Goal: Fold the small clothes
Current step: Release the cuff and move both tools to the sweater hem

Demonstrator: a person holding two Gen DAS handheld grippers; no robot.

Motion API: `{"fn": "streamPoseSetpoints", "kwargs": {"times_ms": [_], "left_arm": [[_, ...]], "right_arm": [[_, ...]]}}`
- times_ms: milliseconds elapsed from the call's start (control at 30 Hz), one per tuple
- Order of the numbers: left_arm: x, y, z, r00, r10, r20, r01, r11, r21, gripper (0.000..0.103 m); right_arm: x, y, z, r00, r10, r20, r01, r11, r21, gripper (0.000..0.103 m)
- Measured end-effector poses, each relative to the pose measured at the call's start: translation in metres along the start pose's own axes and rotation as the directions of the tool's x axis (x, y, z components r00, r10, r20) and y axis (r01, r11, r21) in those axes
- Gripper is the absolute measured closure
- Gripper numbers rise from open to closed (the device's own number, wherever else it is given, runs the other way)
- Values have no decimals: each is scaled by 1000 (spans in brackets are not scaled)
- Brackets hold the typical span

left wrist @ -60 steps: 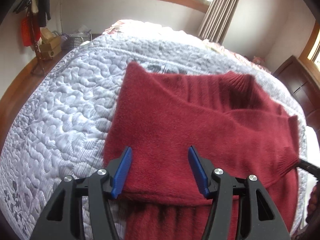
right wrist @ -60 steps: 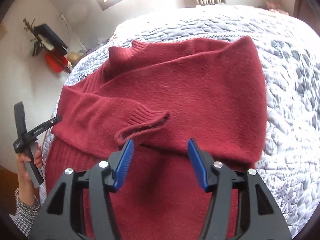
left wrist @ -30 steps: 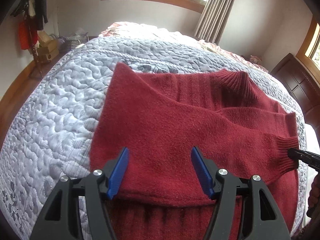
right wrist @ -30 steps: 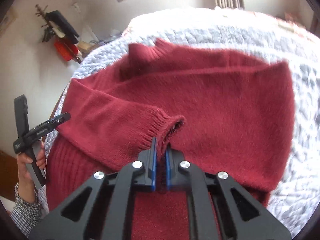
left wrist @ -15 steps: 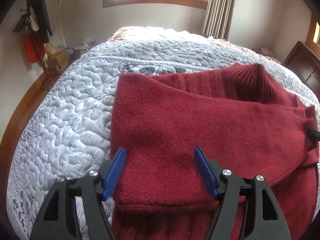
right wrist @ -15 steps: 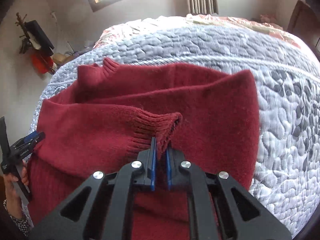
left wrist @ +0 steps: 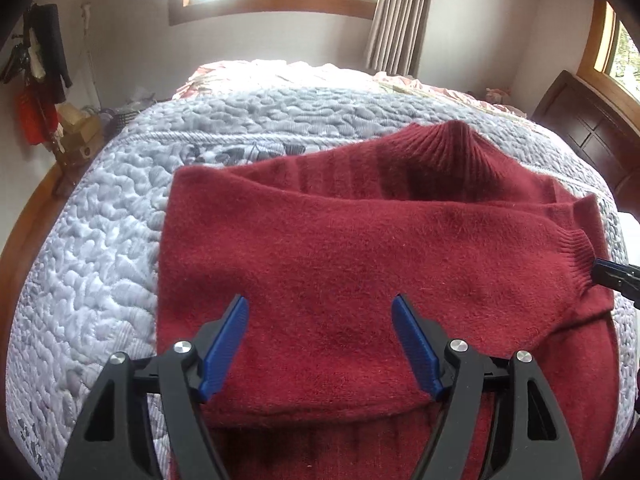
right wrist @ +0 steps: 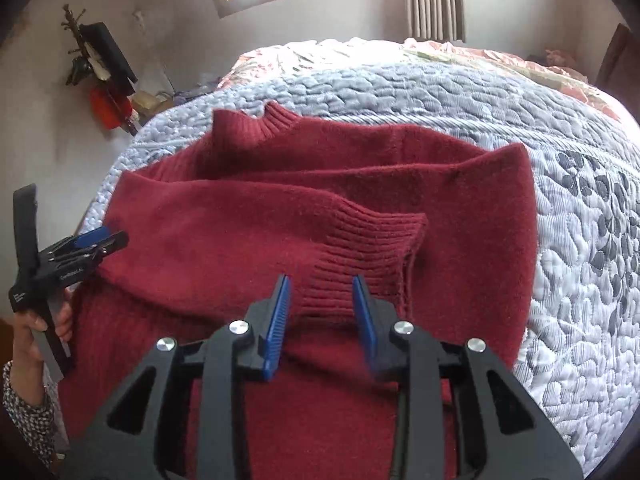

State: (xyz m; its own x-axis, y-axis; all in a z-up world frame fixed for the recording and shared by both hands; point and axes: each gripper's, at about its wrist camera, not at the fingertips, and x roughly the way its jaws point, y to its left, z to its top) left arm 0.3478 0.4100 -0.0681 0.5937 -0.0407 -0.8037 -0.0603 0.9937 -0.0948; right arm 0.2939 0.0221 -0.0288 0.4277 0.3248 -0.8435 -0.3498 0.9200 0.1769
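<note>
quilted bed (left wrist: 100,264) bears a red sweater (left wrist: 360,264); left tongs (left wrist: 320,344) and right tongs (right wrist: 322,312) gape above it.

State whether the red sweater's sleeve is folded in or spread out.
Folded in: the sleeve lies across the sweater body, its ribbed cuff resting mid-chest.

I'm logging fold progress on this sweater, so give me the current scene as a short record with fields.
garment: red sweater, lying on the quilted bedspread
sleeve: folded across the body, ribbed cuff lying on the chest
collar: ribbed neck at the far end, standing up
right gripper: open, pads either side of the cuff
left gripper: open, over the folded sleeve edge
bottom hem: not in view
</note>
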Motion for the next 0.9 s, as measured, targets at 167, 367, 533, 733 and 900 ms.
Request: {"fn": "streamPoseSetpoints", "kwargs": {"times_ms": [167, 367, 533, 733, 900], "left_arm": [[15, 4, -9, 1000, 8, -26, -7, 1000, 23, 27], [-4, 4, -8, 1000, -4, -15, 4, 1000, -12, 29], [-21, -2, -19, 999, -38, 20, 38, 999, -7, 28], [7, -9, -33, 1000, 23, -22, -21, 998, 58, 25], [9, -11, -33, 999, 24, -29, -22, 998, 57, 22]], "right_arm": [[20, -13, -7, 999, 13, -41, -11, 999, 51, 71], [4, -10, -10, 999, 34, -20, -32, 996, 87, 64], [-10, -2, -16, 996, 84, 14, -85, 994, 73, 58], [23, -11, -25, 996, 65, -58, -59, 992, 108, 61], [24, -7, -25, 998, 49, -48, -45, 995, 93, 60]]}}
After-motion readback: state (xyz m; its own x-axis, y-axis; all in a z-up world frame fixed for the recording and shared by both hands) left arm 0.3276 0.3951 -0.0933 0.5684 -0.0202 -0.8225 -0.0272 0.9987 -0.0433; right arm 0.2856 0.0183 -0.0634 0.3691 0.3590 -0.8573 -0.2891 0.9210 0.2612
